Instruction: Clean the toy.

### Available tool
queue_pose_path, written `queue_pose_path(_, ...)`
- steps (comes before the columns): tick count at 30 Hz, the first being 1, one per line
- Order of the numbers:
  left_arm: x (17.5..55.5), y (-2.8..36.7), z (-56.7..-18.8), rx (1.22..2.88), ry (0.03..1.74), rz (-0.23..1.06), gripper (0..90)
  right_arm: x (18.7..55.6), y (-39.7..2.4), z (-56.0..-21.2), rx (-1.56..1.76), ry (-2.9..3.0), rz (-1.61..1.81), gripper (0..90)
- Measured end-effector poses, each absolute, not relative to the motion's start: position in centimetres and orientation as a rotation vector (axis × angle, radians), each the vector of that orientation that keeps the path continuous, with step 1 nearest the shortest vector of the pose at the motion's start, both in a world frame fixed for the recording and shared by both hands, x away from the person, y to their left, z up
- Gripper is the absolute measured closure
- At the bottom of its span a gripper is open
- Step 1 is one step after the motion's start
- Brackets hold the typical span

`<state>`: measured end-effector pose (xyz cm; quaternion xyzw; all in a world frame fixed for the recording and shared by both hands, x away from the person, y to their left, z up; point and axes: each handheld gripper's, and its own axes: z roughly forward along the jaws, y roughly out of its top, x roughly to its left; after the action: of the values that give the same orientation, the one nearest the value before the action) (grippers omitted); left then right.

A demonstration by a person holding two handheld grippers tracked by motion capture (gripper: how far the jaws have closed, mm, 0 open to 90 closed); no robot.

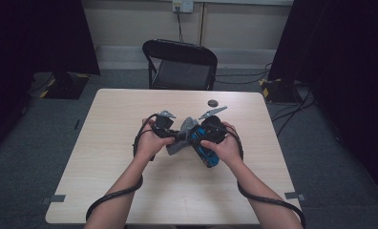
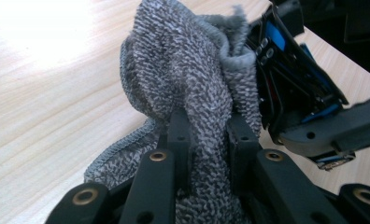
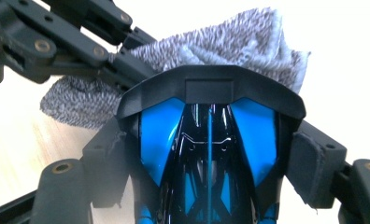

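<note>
Across the pale wooden bench (image 1: 130, 191), with a black folding chair (image 1: 181, 64) pushed back beyond its far edge, both of the person's hands meet near the middle. Next in size is the shiny blue and black toy car (image 1: 205, 148), held by the right gripper (image 1: 211, 136): its fingers (image 3: 314, 168) stand wide, one on each flank of the body, pads pressed in, so the car's long axis runs straight out along them with the black spoiler at the far end. In the high view that axis slants from the person's right hand up toward the centre of the bench, the car lifted a little rather than rolling on its wheels.

Smaller is the grey terry cloth (image 2: 192, 84), bunched and pinched between the closed fingers (image 2: 178, 135) of the left gripper (image 1: 170, 136). It sits just left of the car and touches it at the spoiler end, so the wad lies ahead of the left fingers and crosswise to the car's length. I'd judge any wiping stroke has to travel along that long axis, and the left hand is the one placed to do it.

Smallest, a dark round disc (image 1: 213, 102) lies alone farther back on the bench.
</note>
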<state>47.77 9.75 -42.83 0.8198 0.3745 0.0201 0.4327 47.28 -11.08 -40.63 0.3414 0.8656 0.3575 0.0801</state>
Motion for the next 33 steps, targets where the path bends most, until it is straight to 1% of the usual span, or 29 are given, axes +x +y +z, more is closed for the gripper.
queue_pose_path(33, 46.2, 6.9, -44.3, 2.081, 0.850, -0.039, 75.5, 48.5, -10.8, -38.9, 1.049, 2.541, 1.064, 25.4)
